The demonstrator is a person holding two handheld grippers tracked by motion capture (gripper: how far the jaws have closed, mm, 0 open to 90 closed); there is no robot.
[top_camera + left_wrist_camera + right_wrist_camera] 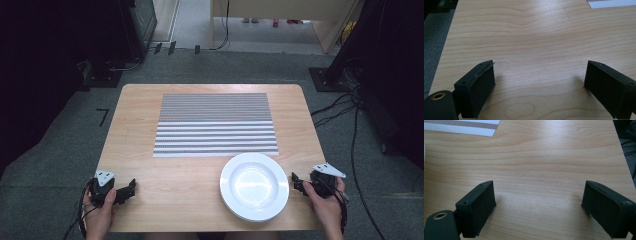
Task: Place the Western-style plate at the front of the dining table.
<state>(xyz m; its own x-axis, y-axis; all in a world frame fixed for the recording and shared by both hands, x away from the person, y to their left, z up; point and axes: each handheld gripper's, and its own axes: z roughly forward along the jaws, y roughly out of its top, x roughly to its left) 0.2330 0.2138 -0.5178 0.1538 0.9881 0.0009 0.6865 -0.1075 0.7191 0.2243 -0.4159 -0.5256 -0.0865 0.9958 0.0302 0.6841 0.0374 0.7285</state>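
Note:
A white plate rests on the wooden table near the front edge, right of centre. Behind it lies a grey-and-white striped placemat, whose corner also shows as the placemat and the placemat in the gripper views. My left gripper sits low over the front left corner, held by a hand, jaws wide apart with bare wood between them. My right gripper is just right of the plate, also open over bare wood.
Grey carpet surrounds the table. Cables run across the floor at the right, beside dark equipment stands. A dark cabinet stands at the back left. The table's left edge and right edge lie close to the grippers.

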